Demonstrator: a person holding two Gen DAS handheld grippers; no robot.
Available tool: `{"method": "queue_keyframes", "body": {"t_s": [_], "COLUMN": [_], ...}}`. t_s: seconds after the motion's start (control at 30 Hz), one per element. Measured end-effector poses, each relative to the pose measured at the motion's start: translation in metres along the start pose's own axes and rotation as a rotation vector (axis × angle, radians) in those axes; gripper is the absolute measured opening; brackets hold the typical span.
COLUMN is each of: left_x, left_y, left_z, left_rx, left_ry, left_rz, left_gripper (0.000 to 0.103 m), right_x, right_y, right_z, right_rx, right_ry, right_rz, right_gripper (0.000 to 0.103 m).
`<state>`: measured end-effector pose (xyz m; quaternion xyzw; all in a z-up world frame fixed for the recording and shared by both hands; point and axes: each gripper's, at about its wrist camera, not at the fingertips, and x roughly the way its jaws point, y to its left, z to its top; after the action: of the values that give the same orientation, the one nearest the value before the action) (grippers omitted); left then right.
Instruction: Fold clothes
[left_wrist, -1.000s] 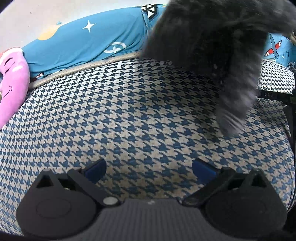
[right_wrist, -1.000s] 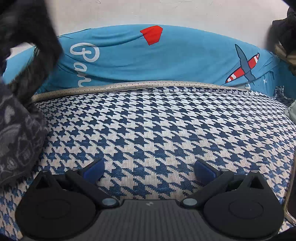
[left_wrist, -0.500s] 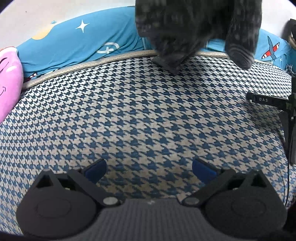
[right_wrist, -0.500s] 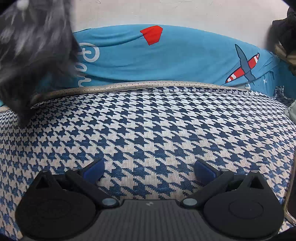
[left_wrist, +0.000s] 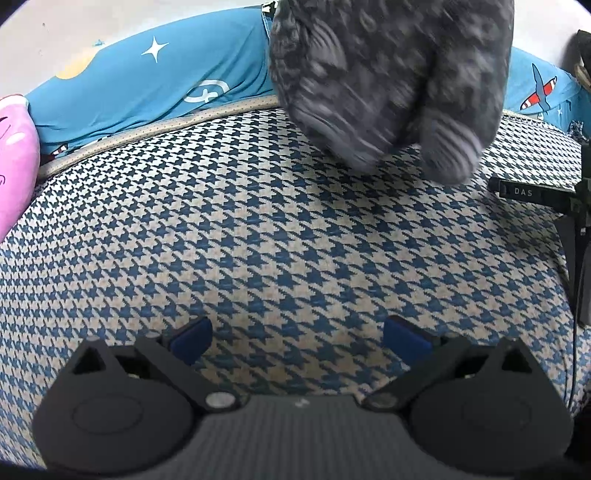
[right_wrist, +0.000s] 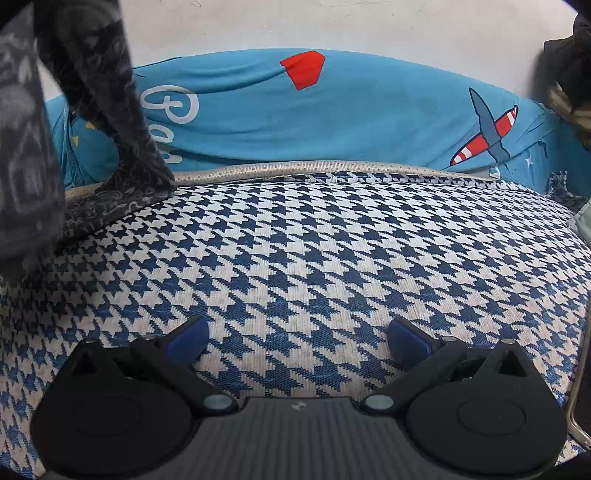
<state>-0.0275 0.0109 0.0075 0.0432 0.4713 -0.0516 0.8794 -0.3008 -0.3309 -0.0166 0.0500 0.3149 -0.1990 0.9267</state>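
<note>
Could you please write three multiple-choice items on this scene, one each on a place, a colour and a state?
1. Where does the dark grey garment show in the left wrist view?
A. upper right, above the houndstooth surface
B. between the gripper's fingers
C. lower left corner

2. What colour is the plush item at the left edge of the left wrist view?
A. green
B. pink
C. orange

3. How do the left gripper and the right gripper stand?
A. both shut on the garment
B. one shut, one open
C. both open, holding nothing

Answers: 1 A, the blurred grey cloth fills the upper right over the patterned fabric. 2 B, the plush is plainly pink. 3 C, in each view the blue pads stand wide apart with only houndstooth between them.
</note>
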Motion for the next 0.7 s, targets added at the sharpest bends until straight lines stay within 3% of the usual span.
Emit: {"method": "queue_keyframes", "body": {"t_s": [0.7], "left_x": [0.014], "left_y": [-0.006], "left_z": [0.001], "left_rx": [0.004], "left_ry": [0.038], "left_rz": [0.02], "left_gripper": [0.103], "right_x": [0.0], "right_y": [0.0], "right_z": [0.0], "right_rx": [0.0], "right_ry": [0.0], "right_rz": [0.0], "right_gripper": [0.103]}}
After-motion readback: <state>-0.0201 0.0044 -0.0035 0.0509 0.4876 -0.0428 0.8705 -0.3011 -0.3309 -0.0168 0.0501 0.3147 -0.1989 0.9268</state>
